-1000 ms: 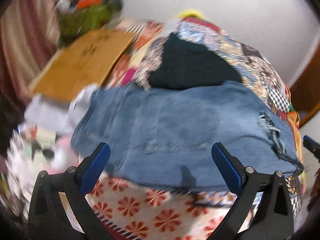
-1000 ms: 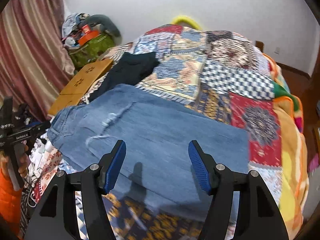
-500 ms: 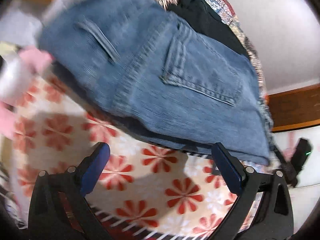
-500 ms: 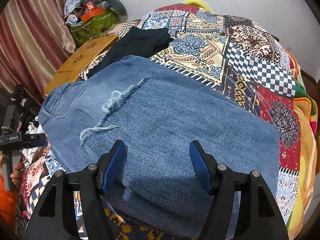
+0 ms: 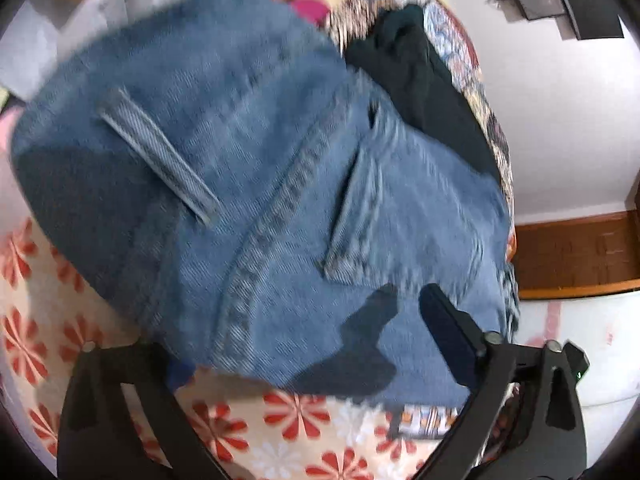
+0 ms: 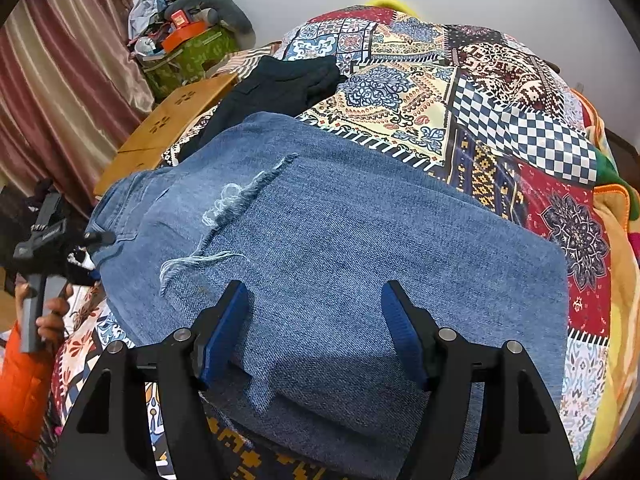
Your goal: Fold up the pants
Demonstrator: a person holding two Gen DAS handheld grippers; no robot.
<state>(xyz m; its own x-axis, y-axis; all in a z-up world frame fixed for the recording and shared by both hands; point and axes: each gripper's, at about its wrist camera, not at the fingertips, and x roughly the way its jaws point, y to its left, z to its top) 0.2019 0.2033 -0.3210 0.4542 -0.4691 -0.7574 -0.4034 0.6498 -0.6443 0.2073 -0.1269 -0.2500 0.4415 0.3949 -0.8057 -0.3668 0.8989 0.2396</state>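
Observation:
Blue jeans [image 6: 360, 240] lie folded on the patchwork bed [image 6: 500, 92], ripped knee facing up. In the left wrist view the waist end of the jeans [image 5: 260, 160] fills the frame, with a belt loop and back pocket showing. My left gripper [image 5: 308, 340] is open at the waistband edge: its left finger is hidden under the denim, its right finger lies over it. It also shows in the right wrist view [image 6: 92, 240] at the jeans' left end. My right gripper [image 6: 316, 324] is open, its jaws straddling the near folded edge of the legs.
A black garment [image 6: 280, 88] lies on the bed beyond the jeans. A wooden board [image 6: 168, 128], a green box of clutter [image 6: 188, 56] and a curtain [image 6: 52, 80] stand at the left. A floral sheet [image 5: 48, 320] covers the near bed edge.
My left gripper has swung down and pushed in onto the waistband, one finger now under the denim. My right gripper has moved forward over the near edge of the legs.

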